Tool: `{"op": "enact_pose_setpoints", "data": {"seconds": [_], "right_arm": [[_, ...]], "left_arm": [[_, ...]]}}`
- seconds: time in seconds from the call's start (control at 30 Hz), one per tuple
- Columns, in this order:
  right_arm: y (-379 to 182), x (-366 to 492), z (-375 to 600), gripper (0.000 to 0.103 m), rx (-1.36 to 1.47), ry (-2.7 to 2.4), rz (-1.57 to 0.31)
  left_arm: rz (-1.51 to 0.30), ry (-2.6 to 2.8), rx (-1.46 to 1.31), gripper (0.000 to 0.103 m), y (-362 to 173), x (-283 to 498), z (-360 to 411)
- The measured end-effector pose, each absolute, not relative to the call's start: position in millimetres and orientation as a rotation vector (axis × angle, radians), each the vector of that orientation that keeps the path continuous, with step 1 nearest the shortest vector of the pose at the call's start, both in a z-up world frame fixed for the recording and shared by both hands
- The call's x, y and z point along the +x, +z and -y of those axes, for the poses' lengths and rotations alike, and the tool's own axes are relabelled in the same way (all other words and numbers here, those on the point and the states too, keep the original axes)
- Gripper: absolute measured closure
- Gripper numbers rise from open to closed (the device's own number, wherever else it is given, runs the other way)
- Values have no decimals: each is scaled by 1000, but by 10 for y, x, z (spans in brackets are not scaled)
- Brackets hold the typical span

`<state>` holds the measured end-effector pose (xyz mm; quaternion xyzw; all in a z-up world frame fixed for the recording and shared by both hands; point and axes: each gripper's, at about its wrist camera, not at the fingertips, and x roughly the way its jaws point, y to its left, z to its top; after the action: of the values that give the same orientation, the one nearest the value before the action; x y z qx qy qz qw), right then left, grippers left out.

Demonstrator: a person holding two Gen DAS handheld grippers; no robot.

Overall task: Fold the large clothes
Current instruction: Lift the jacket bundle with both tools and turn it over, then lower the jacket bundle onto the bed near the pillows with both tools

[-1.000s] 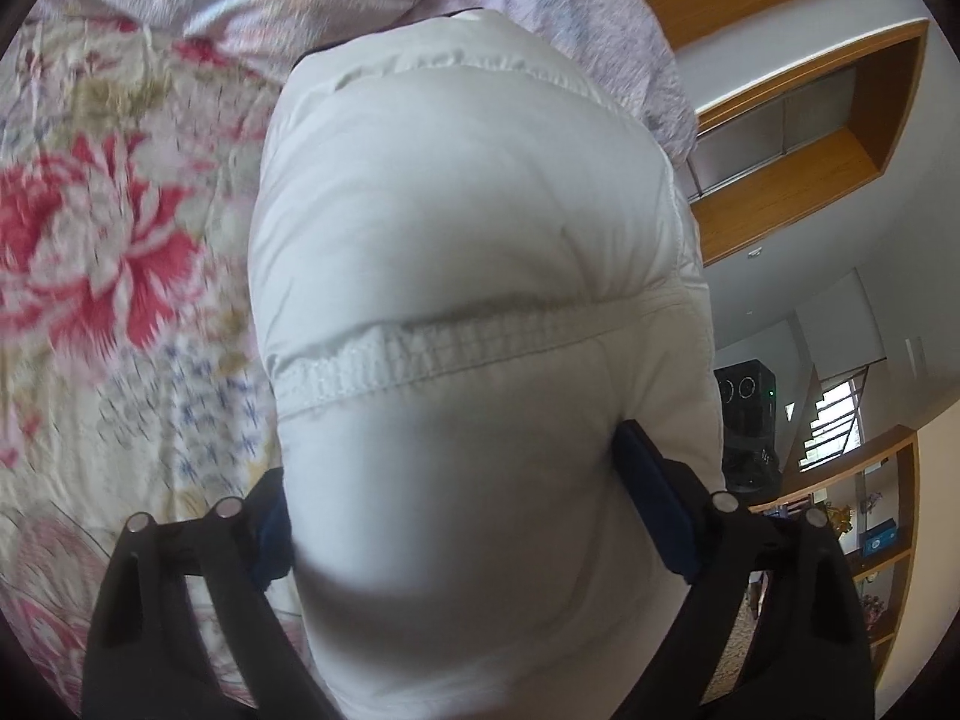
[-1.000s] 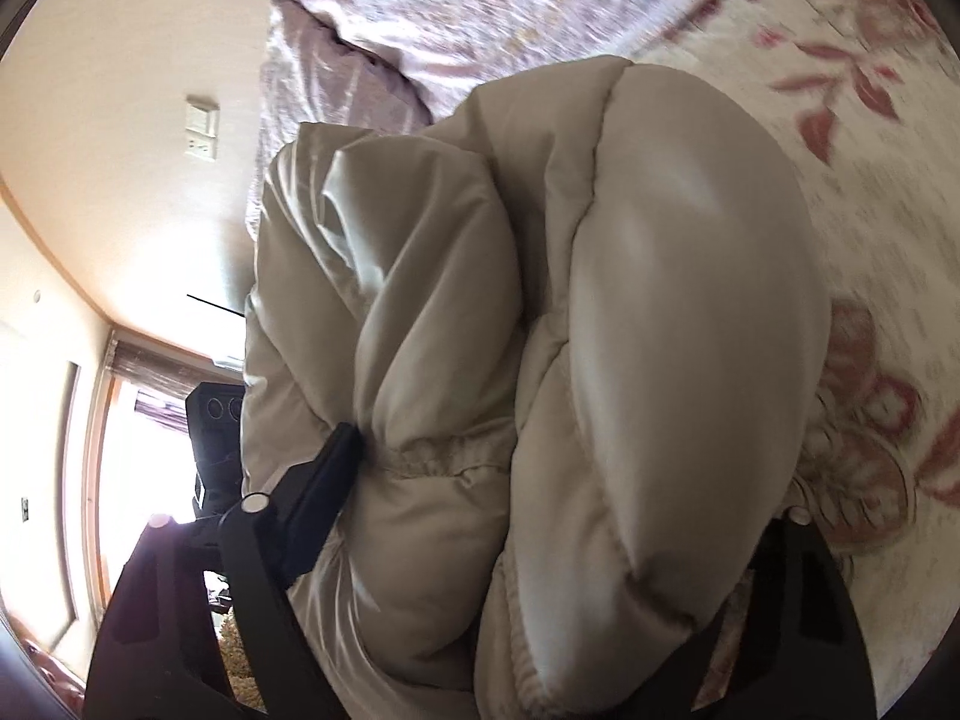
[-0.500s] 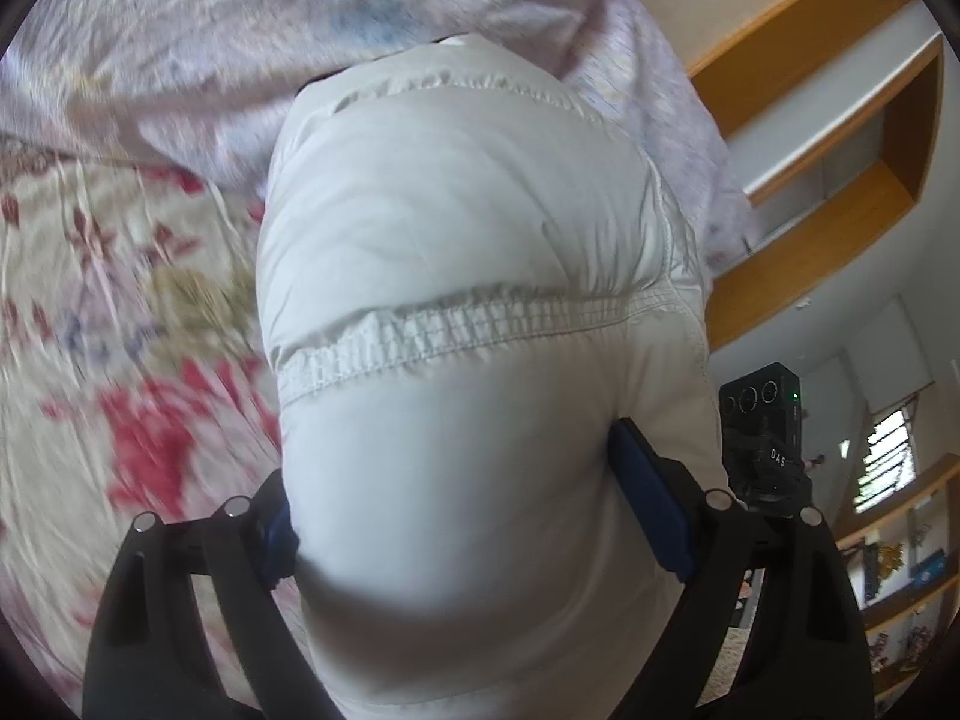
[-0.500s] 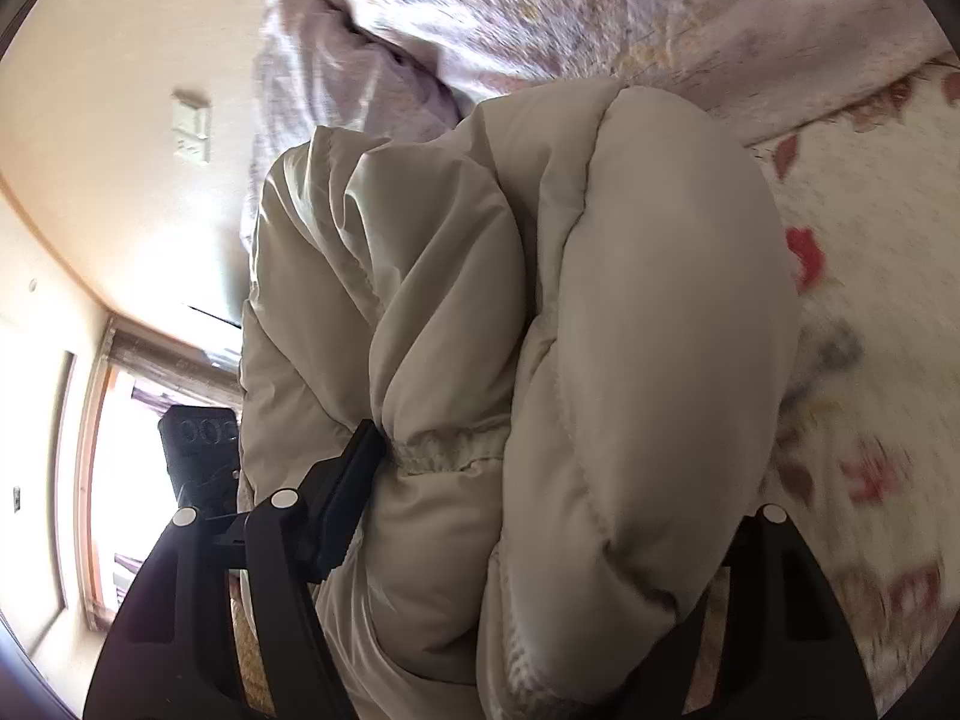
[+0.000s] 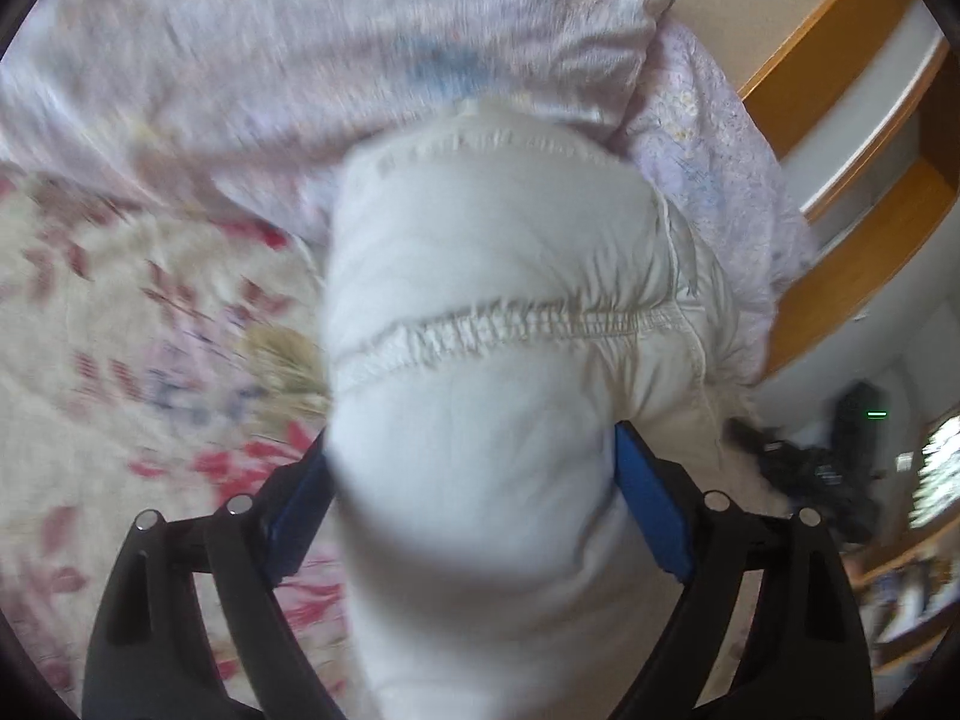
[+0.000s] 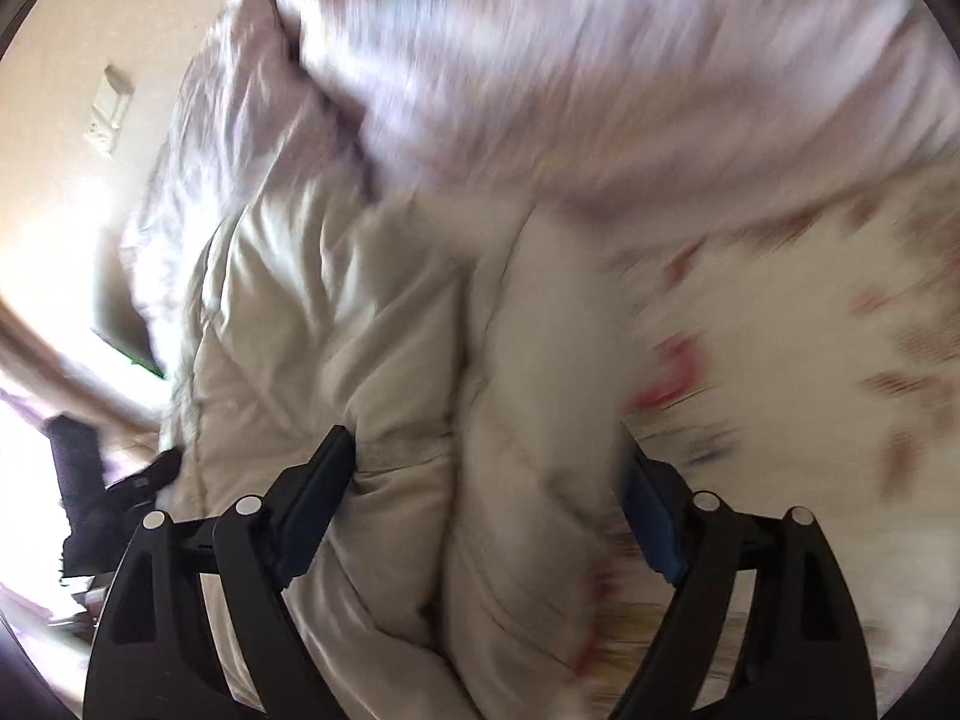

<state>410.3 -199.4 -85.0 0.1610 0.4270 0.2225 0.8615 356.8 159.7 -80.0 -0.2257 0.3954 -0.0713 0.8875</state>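
Note:
A bulky cream-white puffer jacket (image 5: 492, 372) fills the middle of the left wrist view, bunched into a thick roll with a stitched seam across it. My left gripper (image 5: 474, 480) is shut on this roll, its blue pads pressed into both sides. In the right wrist view the same jacket (image 6: 384, 360) hangs in padded folds, and my right gripper (image 6: 486, 480) is shut on a thick bunch of it. Both grippers hold the jacket above a floral bed cover (image 5: 138, 324). Both views are motion-blurred.
A pale lilac pillow or duvet (image 5: 336, 48) lies at the head of the bed, also in the right wrist view (image 6: 600, 72). Wooden shelving (image 5: 864, 192) is on the right wall. A dark device with a green light (image 5: 864, 420) stands beyond the bed.
Both grippers have carried the jacket toward the lilac pillows at the head of the bed. The grip on the jacket is unchanged. The views are now blurred by motion.

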Motion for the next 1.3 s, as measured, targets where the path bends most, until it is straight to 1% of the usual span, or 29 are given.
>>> {"op": "enact_pose_setpoints", "data": {"seconds": [0.1, 0.13, 0.2, 0.23, 0.3, 0.37, 0.4, 0.5, 0.6, 0.97, 1.3], "right_arm": [[-490, 3786, 1995, 19, 219, 355, -714], [-411, 3697, 1900, 22, 172, 364, -683], [-325, 3517, 1636, 40, 48, 382, -635], [-323, 3465, 1547, 43, 3, 385, -618], [-328, 3397, 1326, 55, -68, 406, -583], [-347, 3495, 1119, 58, -94, 415, -570], [-372, 3489, 1088, 58, -108, 417, -573], [-609, 3657, 964, 58, -186, 375, -619], [-719, 3784, 990, 58, -161, 375, -666], [-934, 4141, 924, 58, -160, 382, -738], [-973, 4262, 907, 58, -148, 373, -718]], "left_arm": [[-723, -40, -315, 15, -531, 3390, -1476], [-697, -24, -274, 15, -461, 3354, -1398], [-666, -8, -196, 13, -344, 3348, -1181], [-663, -3, -162, 13, -323, 3341, -1087], [-662, 6, -89, 13, -326, 3345, -920], [-688, 10, -43, 13, -400, 3430, -802], [-706, 12, -32, 13, -462, 3456, -790], [-722, 45, 17, 5, -609, 3560, -715], [-725, 59, 48, 3, -703, 3602, -660], [-729, 89, 67, 2, -846, 3761, -634], [-697, 102, 62, 2, -924, 3792, -663]]}}
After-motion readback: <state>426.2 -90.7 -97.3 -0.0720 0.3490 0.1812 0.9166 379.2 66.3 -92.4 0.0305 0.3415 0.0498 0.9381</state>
